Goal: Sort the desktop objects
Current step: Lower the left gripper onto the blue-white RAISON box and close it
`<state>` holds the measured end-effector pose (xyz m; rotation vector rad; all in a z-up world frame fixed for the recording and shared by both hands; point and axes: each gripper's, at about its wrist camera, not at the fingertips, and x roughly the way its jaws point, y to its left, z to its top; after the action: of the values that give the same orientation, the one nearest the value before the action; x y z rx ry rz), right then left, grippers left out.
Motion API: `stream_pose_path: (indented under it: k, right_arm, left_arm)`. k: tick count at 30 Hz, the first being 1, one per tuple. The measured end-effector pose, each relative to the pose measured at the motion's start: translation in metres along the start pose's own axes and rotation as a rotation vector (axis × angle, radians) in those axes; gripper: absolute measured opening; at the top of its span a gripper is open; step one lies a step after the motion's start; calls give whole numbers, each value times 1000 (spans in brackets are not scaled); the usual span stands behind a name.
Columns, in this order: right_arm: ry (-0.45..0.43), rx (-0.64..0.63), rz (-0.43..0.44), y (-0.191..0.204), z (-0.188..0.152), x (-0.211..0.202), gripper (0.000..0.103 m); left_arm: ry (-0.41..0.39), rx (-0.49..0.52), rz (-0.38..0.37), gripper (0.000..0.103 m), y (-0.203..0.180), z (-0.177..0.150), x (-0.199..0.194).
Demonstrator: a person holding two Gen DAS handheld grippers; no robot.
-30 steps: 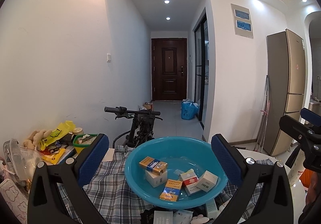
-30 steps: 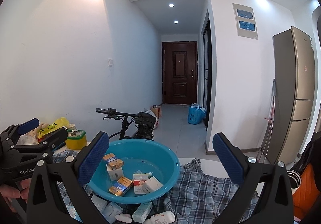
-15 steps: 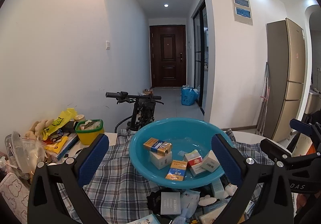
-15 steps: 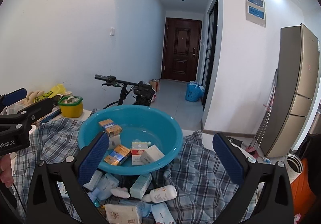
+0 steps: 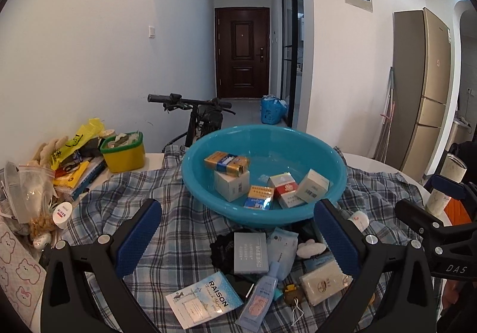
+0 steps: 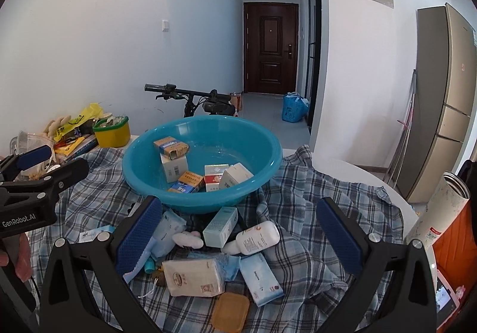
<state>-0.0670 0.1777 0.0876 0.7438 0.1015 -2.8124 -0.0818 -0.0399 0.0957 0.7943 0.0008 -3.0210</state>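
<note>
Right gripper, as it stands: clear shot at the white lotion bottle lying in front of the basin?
Probably yes. The right gripper is open, and the white lotion bottle lies on its side between its fingers' lines, uncovered. The pale green box touches its left side, so the fingers might nudge that.

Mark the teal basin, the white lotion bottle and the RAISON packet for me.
teal basin (image 6: 268,166): right wrist view, right rim.
white lotion bottle (image 6: 258,238): right wrist view, middle of its labelled body.
RAISON packet (image 5: 205,301): left wrist view, centre of its printed face.
</note>
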Motion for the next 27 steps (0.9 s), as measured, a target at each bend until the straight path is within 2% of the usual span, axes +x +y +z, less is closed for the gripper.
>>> stream_pose_path:
  k: [6,13,19,27]
  right_arm:
    - [64,-3,9,7,-24,15,103]
    - [136,19,31,12,-55,29,103]
    - [204,46,42,10,-76,42,103]
    - [216,41,53,17,-83,48,103]
  left_arm:
    - [101,-27,17,103,14,-42,17]
    - [183,-28,54,103,29,-78,32]
    - [242,-12,67,103,31,-100,41]
    - [287,-7,60,103,37,-116,47]
